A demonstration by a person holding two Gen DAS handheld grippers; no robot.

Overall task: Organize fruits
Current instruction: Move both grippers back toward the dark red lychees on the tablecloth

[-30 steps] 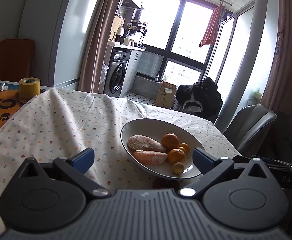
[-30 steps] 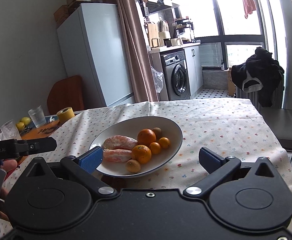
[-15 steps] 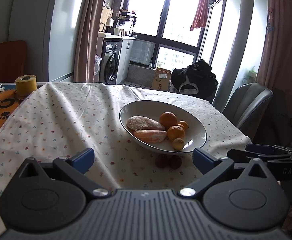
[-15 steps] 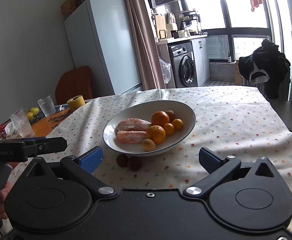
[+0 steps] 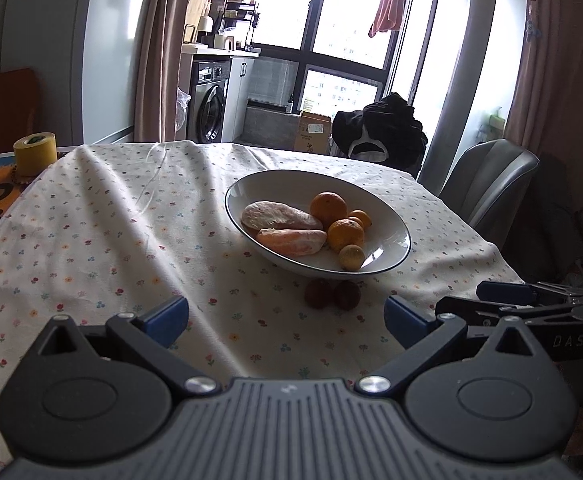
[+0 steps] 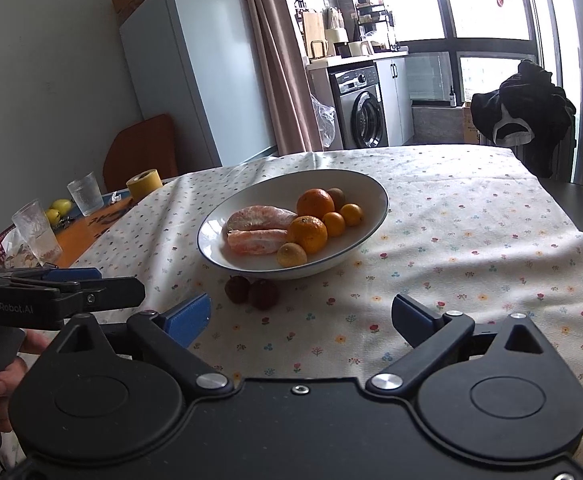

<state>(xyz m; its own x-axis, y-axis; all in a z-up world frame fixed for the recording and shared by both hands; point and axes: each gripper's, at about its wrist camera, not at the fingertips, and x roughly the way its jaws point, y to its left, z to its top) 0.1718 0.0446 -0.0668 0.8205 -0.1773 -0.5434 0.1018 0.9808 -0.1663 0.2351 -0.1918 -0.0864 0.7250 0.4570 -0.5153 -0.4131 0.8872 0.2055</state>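
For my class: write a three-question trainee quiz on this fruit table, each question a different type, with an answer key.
1. True or false: the two dark red fruits lie inside the white bowl.
2. Which fruit is smallest in the bowl? A) a banana B) the yellowish citrus at the near rim C) an apple
3. Fill in: the right tongs are ____ and hold nothing.

Key: 1 false, they lie on the tablecloth beside it; 2 B; 3 open.

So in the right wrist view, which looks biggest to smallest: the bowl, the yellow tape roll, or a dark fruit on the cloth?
1. bowl
2. yellow tape roll and dark fruit: look alike; the fruit is nearer, so unsure.
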